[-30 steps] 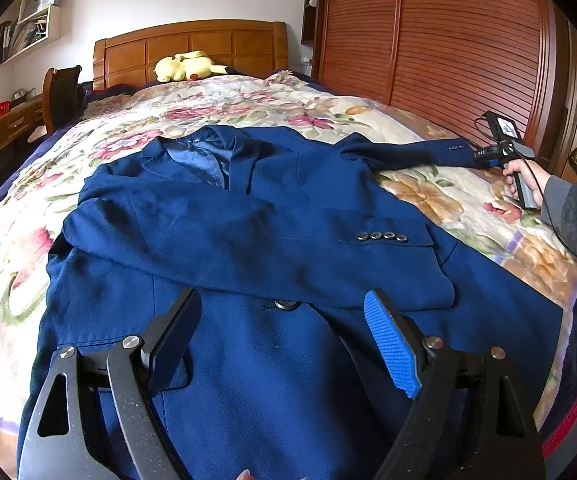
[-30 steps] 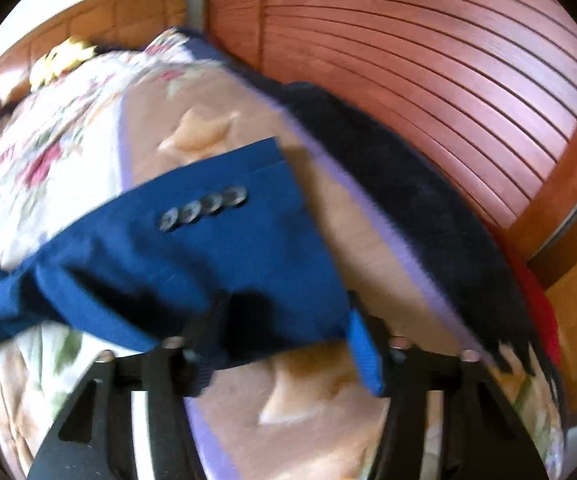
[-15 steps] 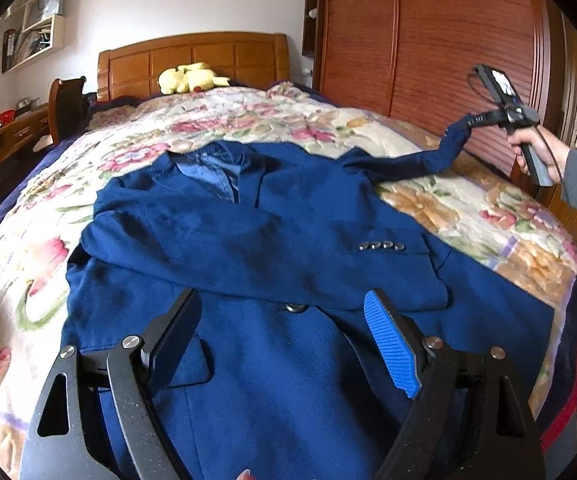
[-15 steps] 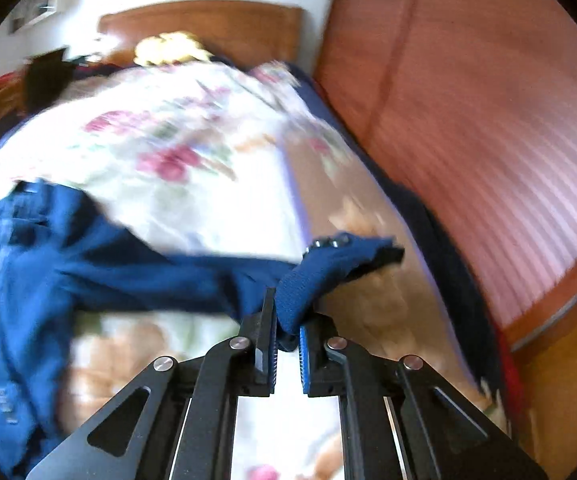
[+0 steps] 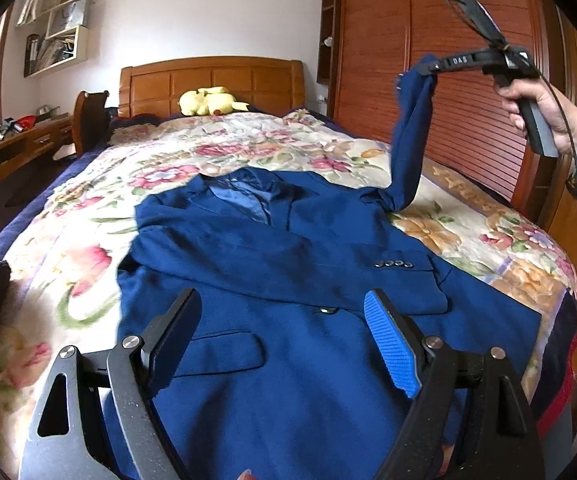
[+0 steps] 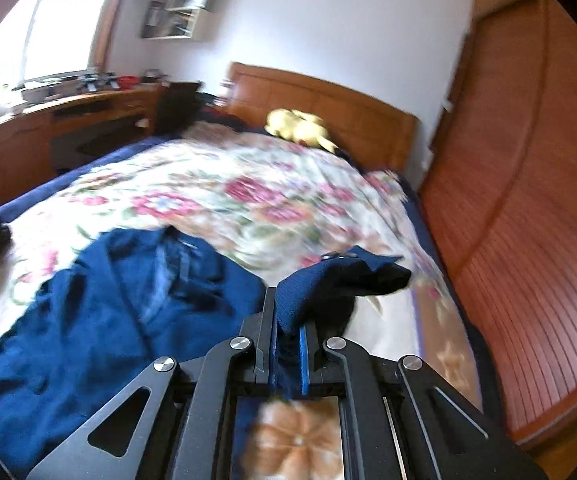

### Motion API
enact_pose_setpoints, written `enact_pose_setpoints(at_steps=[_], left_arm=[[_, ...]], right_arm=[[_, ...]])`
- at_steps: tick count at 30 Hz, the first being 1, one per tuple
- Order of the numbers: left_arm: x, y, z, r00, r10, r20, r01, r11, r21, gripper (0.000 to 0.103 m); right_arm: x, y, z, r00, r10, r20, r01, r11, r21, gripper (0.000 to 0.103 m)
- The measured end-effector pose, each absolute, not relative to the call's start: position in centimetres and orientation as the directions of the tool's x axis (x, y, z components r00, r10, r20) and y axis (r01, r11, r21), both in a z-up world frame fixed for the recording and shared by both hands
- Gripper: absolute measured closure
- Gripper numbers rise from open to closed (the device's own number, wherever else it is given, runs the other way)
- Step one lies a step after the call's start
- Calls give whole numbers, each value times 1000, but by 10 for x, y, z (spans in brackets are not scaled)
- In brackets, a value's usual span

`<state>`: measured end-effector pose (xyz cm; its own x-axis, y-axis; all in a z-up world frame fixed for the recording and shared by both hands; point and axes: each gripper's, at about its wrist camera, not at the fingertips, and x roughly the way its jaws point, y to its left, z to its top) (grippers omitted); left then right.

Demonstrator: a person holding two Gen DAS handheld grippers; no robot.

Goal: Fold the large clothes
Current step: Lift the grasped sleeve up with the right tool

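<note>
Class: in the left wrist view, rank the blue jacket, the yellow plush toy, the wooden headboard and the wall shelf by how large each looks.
1. blue jacket, nearest the camera.
2. wooden headboard.
3. and 4. wall shelf and yellow plush toy look alike in size, so they stay unranked.

Matt blue cloth jacket (image 5: 288, 280); glossy wooden headboard (image 5: 208, 80).

Navy blue jacket (image 5: 288, 280), floral cream bedspread (image 5: 88, 240), yellow plush toy (image 5: 208, 102), blue-padded claw (image 5: 288, 340)
</note>
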<state>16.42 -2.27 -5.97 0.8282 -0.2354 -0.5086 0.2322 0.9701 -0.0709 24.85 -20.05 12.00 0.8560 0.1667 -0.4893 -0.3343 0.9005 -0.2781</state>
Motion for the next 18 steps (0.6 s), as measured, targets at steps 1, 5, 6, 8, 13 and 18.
enact_pose_setpoints(at_steps=[1, 5, 6, 8, 13, 18], left_arm=[[161, -18, -58, 832, -232, -503, 227, 971, -73, 19], [152, 1, -53, 845, -218, -488, 203, 976, -83, 19], [150, 7, -52, 849, -215, -482, 198, 976, -87, 19], [146, 15, -51, 854, -209, -477, 189, 978, -90, 19], [140, 32, -49, 864, -188, -466, 158, 982, -103, 19], [136, 43, -47, 873, -174, -456, 137, 984, -113, 19]], right_arm=[[241, -191, 123, 856, 181, -484, -349, 894, -282, 95], [217, -164, 126, 848, 245, -469, -405, 872, -277, 95], [211, -157, 129, 844, 267, -466, -423, 865, -270, 95], [204, -147, 128, 837, 301, -457, -450, 853, -263, 95], [171, -127, 133, 802, 399, -444, -531, 816, -226, 95], [161, -123, 119, 745, 453, -489, -595, 784, -180, 95]])
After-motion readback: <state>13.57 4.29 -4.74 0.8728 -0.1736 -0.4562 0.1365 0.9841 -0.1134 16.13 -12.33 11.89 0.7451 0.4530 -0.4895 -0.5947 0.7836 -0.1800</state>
